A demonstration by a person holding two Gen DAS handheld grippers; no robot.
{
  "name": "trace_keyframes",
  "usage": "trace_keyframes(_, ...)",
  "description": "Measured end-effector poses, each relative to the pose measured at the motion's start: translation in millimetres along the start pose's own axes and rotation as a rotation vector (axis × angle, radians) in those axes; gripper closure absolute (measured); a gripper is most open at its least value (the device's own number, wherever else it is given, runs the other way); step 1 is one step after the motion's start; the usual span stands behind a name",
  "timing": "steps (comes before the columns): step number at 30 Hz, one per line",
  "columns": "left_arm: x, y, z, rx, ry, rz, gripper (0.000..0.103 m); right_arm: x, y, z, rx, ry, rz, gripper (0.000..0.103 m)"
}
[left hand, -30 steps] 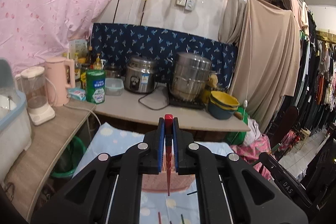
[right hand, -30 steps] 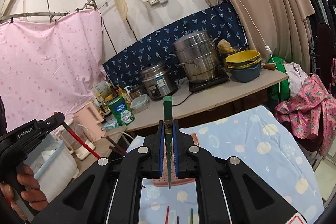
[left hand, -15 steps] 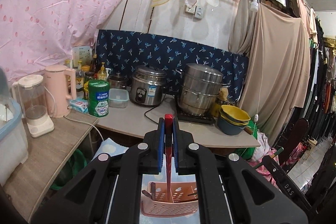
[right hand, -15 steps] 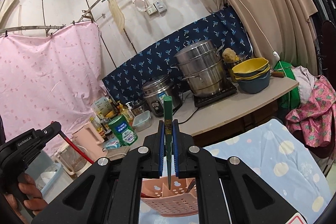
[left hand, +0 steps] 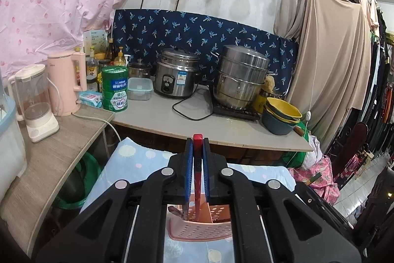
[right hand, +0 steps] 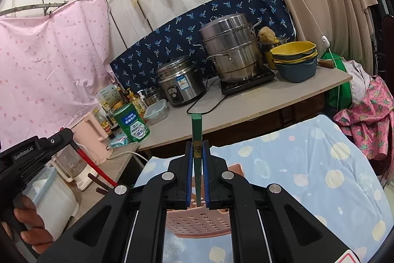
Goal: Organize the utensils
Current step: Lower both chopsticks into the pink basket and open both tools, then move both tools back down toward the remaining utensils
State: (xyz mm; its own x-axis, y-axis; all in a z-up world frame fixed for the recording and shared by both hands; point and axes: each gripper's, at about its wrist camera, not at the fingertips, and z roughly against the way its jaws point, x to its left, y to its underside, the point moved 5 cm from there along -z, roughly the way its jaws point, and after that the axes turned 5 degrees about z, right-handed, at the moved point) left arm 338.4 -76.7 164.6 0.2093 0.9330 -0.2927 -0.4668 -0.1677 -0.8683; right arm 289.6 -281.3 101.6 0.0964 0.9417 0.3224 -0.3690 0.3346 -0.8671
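A red chopstick (left hand: 197, 169) is clamped upright in the left gripper (left hand: 197, 179), a green chopstick (right hand: 197, 139) likewise in the right gripper (right hand: 197, 179); both tips are held directly above the pink basket (left hand: 199, 229), long axes vertical

"GenRobot.AI" is printed in white on the black body of the left tool (right hand: 37, 152), seen in the right wrist view. The green tin (left hand: 115, 88) on the surface (left hand: 221, 130) carries the brand "NESTLE" near its top; the white Chinese characters under it are too small to make out. The blue label on the rice cooker (left hand: 176, 75) and the print on the carton (left hand: 95, 41) behind the bottles cannot be read.
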Motion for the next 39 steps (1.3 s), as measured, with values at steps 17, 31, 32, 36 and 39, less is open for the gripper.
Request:
trace_keyframes(17,4.1,14.6,11.7,0.006,-0.036,0.003,0.076,-7.5,13.3,20.0,0.002,0.023,-0.023,0.083)
trace_keyframes(31,14.0,63.2,42.2,0.085,-0.045,0.0,0.076,-4.6,66.0,66.3,0.085,-0.002,-0.011,0.083)
trace_keyframes(32,15.3,70.3,43.6,0.1,-0.046,-0.002,0.076,-5.4,75.7,70.0,0.104,-0.002,-0.014,0.083)
trace_keyframes(36,20.8,105.6,49.6,0.167,-0.051,-0.007,0.076,-8.6,114.8,82.5,0.175,0.011,-0.015,0.083)
trace_keyframes(39,24.4,139.1,53.8,0.236,-0.052,-0.011,0.076,-11.1,147.3,90.5,0.243,0.023,-0.002,0.083)
